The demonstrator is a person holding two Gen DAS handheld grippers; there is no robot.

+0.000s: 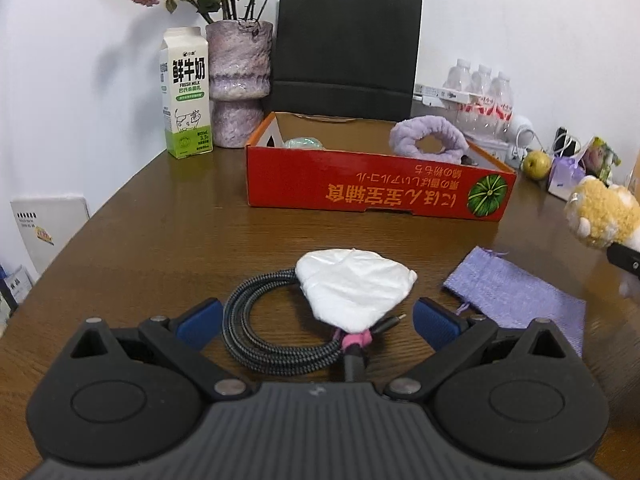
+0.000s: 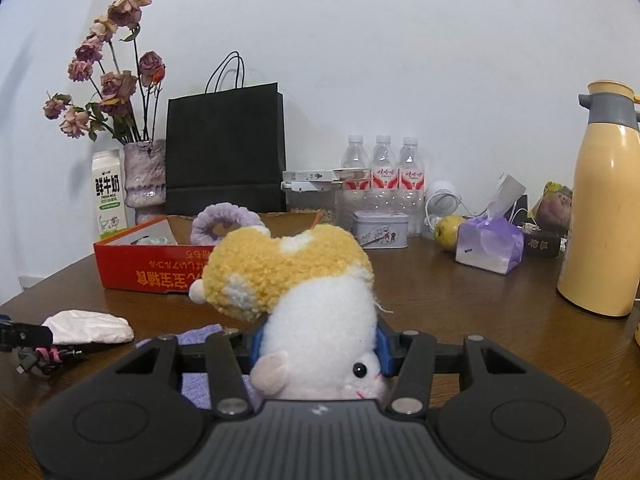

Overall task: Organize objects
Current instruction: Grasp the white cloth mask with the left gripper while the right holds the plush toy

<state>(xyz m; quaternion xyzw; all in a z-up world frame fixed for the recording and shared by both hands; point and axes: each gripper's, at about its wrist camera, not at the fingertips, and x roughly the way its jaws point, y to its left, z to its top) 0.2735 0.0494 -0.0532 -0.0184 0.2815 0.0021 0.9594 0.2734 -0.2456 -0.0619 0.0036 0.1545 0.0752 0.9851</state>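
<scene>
Plush, yellow and white: a stuffed toy (image 2: 316,300) is clamped between the blue pads of the right gripper (image 2: 318,354), its body squeezed at the waist, head toward the camera and yellow end pointing outward. The toy is clear of the wooden table (image 2: 460,312) and sits in the air short of the red cardboard box (image 2: 148,276), which lies ahead and to the left in the right wrist view.

Box contents noted: a purple fluffy ring (image 1: 430,140) at the right end and a pale green item (image 1: 302,143) at the left end, too hidden to identify.

The left gripper (image 1: 318,326) stands with its jaws well apart and nothing pressed between them. It hovers low over a coiled braided cable (image 1: 256,332), with a white crumpled bag (image 1: 356,286) lying partly on the coil. A purple cloth pouch (image 1: 516,296) lies flat just beside these, on the right.

Judgement: the step in hand is the carry of the toy to the box; three loose items remain on the table, so the task looks roughly midway. The next move calls for lifting the toy over the near wall of the box, setting it in the free middle space and only then releasing. The soft body may cling to the pads on release. The left side appears placed to take the cable or bag next.
</scene>
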